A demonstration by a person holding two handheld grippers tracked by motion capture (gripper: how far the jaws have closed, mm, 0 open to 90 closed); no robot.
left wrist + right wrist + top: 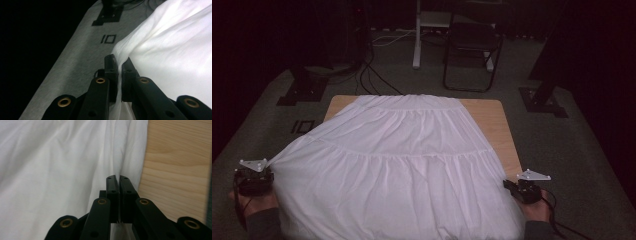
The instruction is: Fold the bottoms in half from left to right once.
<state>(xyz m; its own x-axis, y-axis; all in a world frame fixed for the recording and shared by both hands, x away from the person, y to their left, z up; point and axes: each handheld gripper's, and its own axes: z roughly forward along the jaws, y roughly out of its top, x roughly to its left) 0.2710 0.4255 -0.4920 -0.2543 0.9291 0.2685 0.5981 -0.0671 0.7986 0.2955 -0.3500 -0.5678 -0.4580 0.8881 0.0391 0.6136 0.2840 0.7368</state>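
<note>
A grey carpeted floor point(562, 140) surrounds the scene, darkening toward the back, where a folding chair point(472, 50), a white stand post point(417, 35), black cables point(372, 80) and two black base plates point(304, 90) sit well away from the work area. On both sides of the wooden tabletop point(499, 130) the floor lies open.

The tabletop is mostly covered by a white tiered skirt point(397, 165), spread flat with its narrow gathered waist at the far edge and its wide hem toward the person. Bare wood shows at the two far corners and along a strip on the right side. The skirt's left side spills past the tabletop's left edge and is drawn out to a point over the floor; its right edge runs just inside the wood strip.

The left gripper point(254, 176), held in a hand point(252, 202) off the tabletop's left side, is closed on the skirt's left corner; in the left gripper view point(119, 65) a fold of white fabric is pinched between the nearly shut jaws and hangs below them, with a "10" marking on the floor point(108, 39) beyond.

The right gripper point(524, 187) sits by the tabletop's near right corner. In the right gripper view point(119, 185) its jaws are pressed together on a thin pleat of the skirt's right edge, just beside the bare wood.
</note>
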